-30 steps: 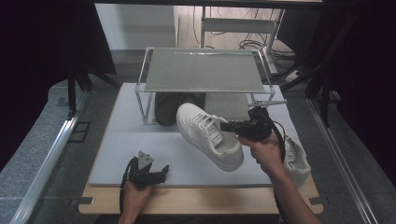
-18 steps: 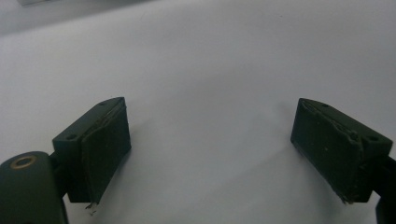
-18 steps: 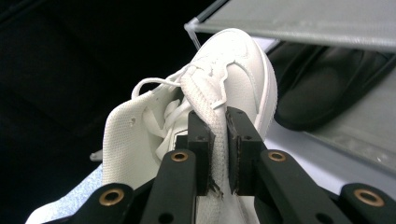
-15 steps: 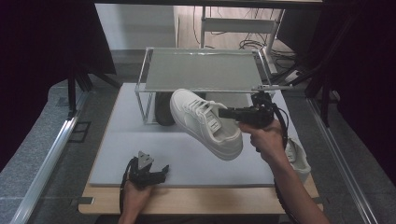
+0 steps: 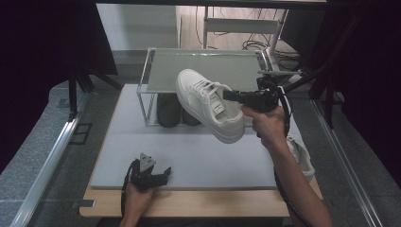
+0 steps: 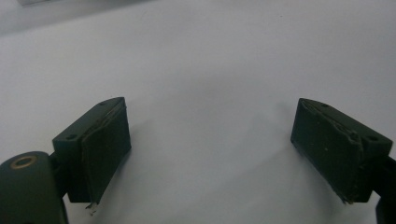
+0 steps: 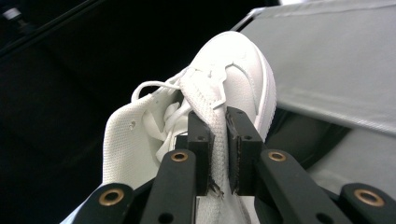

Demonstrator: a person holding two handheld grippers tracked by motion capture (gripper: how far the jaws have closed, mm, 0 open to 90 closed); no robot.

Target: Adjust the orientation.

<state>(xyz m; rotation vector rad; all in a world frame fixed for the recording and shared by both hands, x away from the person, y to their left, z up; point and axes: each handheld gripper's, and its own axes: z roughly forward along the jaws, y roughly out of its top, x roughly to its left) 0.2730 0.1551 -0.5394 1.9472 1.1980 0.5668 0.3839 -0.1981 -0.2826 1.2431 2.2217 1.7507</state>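
High view: white sneaker up in the air just in front of the metal rack, pinched by the right gripper; left gripper parked on the mat, well short of the rack.

Left gripper view: jaws wide apart, nothing between.

Right gripper view: jaws clamped on the sneaker's tongue, toe toward the rack.

From above the near edge, the high view faces forward over the table and rack. The left gripper view skims the grey surface closely; the right gripper view, seemingly tilted, shares that rack.
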